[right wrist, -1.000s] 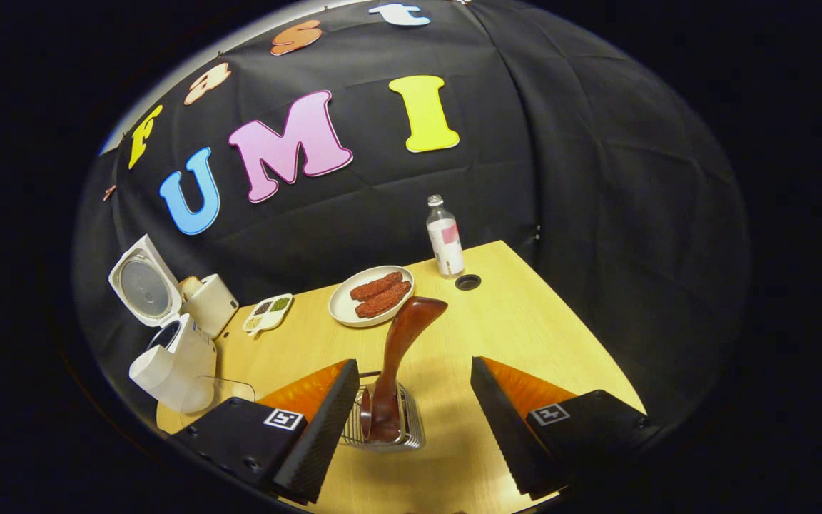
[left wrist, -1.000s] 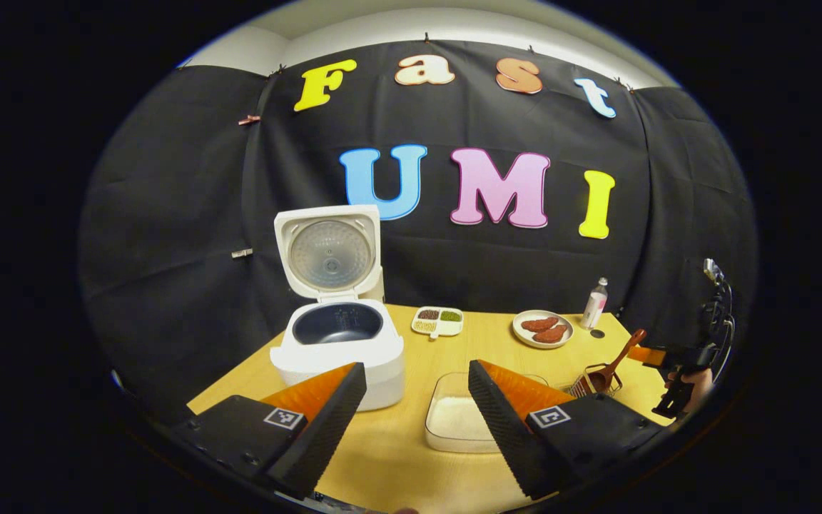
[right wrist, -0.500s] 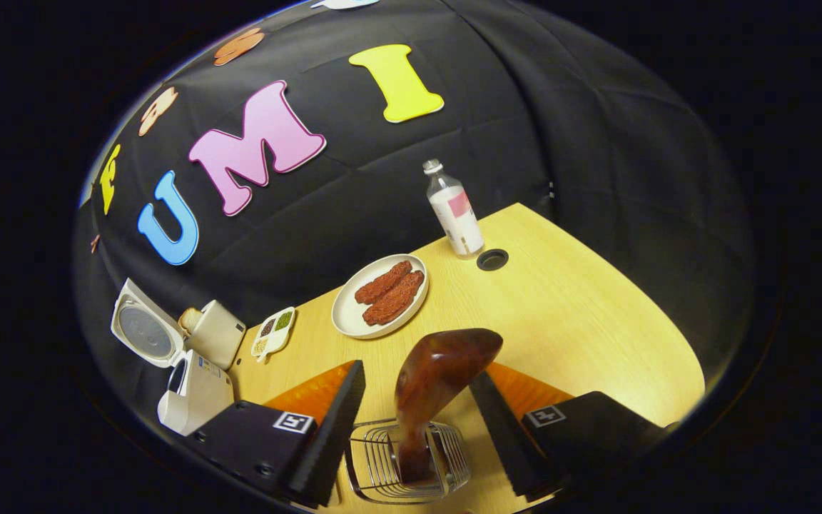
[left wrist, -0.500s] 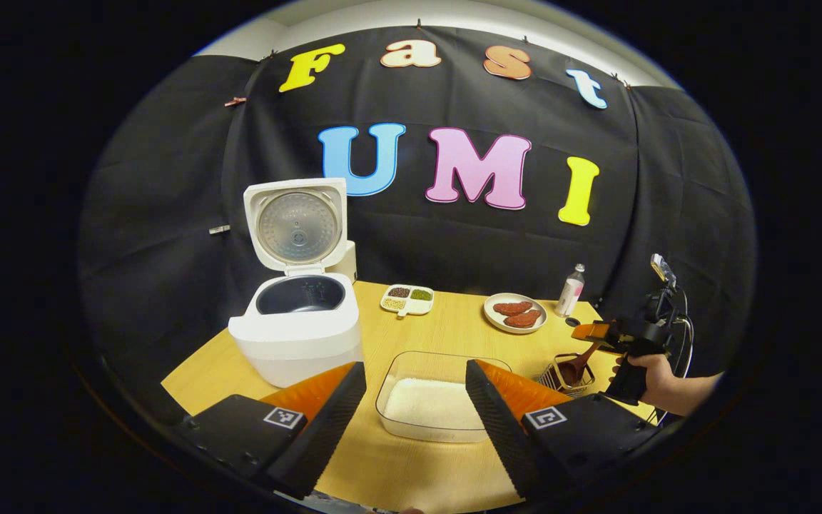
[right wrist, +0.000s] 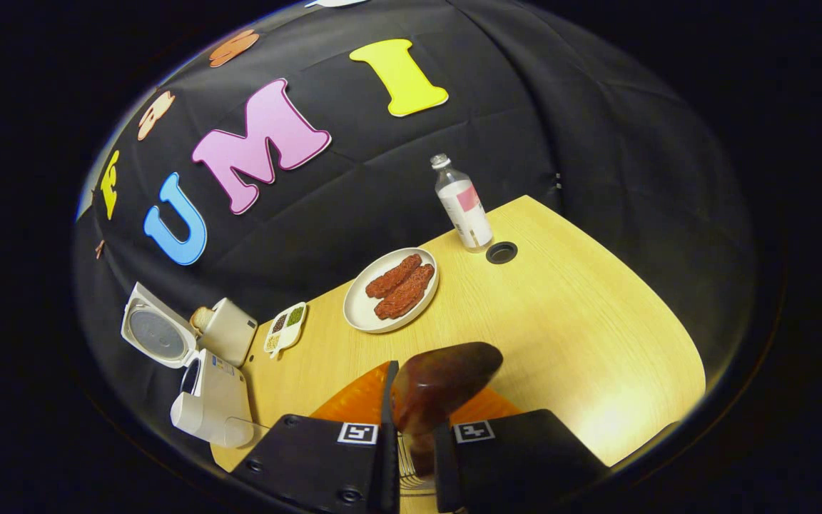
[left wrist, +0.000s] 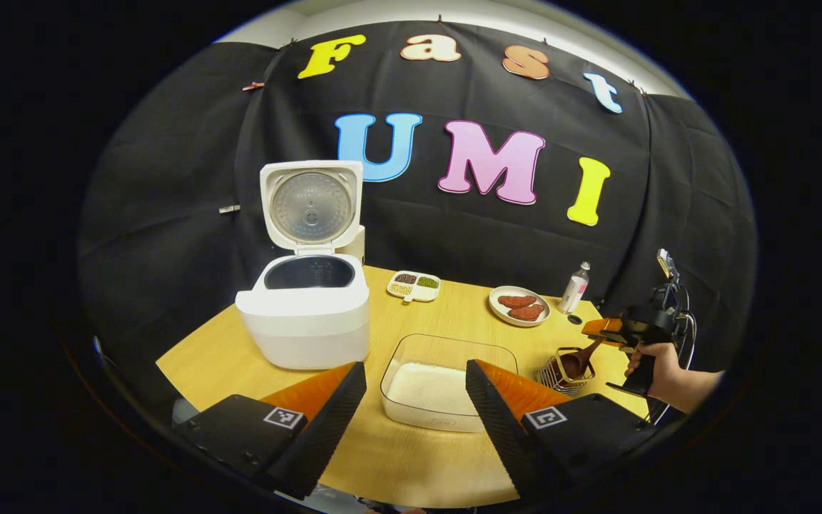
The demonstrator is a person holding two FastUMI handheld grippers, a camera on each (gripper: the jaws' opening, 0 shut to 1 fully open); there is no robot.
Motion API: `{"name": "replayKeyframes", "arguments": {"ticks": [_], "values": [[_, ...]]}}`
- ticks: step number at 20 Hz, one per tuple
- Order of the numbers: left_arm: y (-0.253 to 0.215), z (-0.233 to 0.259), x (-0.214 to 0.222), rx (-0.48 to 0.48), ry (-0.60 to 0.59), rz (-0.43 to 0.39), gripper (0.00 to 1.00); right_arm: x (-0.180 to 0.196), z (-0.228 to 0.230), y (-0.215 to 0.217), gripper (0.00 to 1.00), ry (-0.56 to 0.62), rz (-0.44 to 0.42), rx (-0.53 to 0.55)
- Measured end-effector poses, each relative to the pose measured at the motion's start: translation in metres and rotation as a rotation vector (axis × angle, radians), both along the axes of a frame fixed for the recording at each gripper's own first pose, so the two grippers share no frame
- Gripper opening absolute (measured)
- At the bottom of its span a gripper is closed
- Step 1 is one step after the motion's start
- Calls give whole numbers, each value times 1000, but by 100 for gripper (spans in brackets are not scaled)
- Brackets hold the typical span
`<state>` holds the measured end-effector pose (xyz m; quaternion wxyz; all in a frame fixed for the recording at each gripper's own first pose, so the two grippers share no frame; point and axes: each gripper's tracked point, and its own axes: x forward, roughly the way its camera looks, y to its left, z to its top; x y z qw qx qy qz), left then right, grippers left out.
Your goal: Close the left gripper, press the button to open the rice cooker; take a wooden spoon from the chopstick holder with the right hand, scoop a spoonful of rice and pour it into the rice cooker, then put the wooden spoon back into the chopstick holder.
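Note:
The white rice cooker (left wrist: 304, 314) stands at the table's left with its lid up and its dark pot showing; it also appears small as the rice cooker (right wrist: 207, 396) in the right gripper view. A clear tray of rice (left wrist: 439, 382) lies in front of my open left gripper (left wrist: 414, 414), which hovers near the table's front edge. My right gripper (right wrist: 414, 428) is shut on the handle of the dark wooden spoon (right wrist: 439, 382), whose bowl rests in the wire chopstick holder (left wrist: 566, 368). A hand holds the right gripper (left wrist: 607, 332) above that holder.
A plate of brown patties (right wrist: 391, 289), a small divided dish of grains (right wrist: 284, 328), a clear bottle (right wrist: 462, 207) and a round hole in the table (right wrist: 501, 252) sit toward the back. A white box stands behind the cooker.
My right gripper has shut on the spoon's handle; half a second ago its fingers stood apart on either side. The left gripper has drawn back a little from the table.

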<state>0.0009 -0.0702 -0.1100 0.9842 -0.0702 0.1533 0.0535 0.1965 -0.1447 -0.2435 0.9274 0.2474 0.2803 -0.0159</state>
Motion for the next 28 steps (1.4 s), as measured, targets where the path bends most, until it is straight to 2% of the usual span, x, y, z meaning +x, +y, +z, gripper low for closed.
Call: {"name": "replayKeyframes", "arguments": {"ticks": [1, 4, 7, 8, 9, 12, 17, 21, 24, 28], "values": [[3, -3, -1, -11, 0, 0, 97, -3, 10, 2, 24, -15, 9, -12], [11, -12, -1, -55, 10, -5, 96, -8, 49, -4, 24, -73, 9, -60], [24, -9, 0, -94, -6, -7, 96, -16, 86, -18, 24, -124, -35, -100], [29, -8, 1, -100, -14, -9, 96, -19, 97, -25, 19, -139, -52, -122], [34, -6, 1, -101, -19, -12, 96, -24, 105, -32, 24, -148, -70, -142], [46, -4, 5, -103, -28, -42, 96, -49, 125, -46, 24, -153, -127, -166], [57, -5, 17, -113, -30, -140, 96, -102, 154, -65, 23, -162, -235, -219], [61, -4, 25, -107, -38, -220, 96, -140, 176, -52, 24, -185, -287, -239], [63, -2, 27, -109, -53, -279, 96, -158, 189, -24, 24, -204, -304, -220], [78, -3, 25, -105, -68, -316, 96, -158, 196, 35, 23, -228, -261, -196]]}}
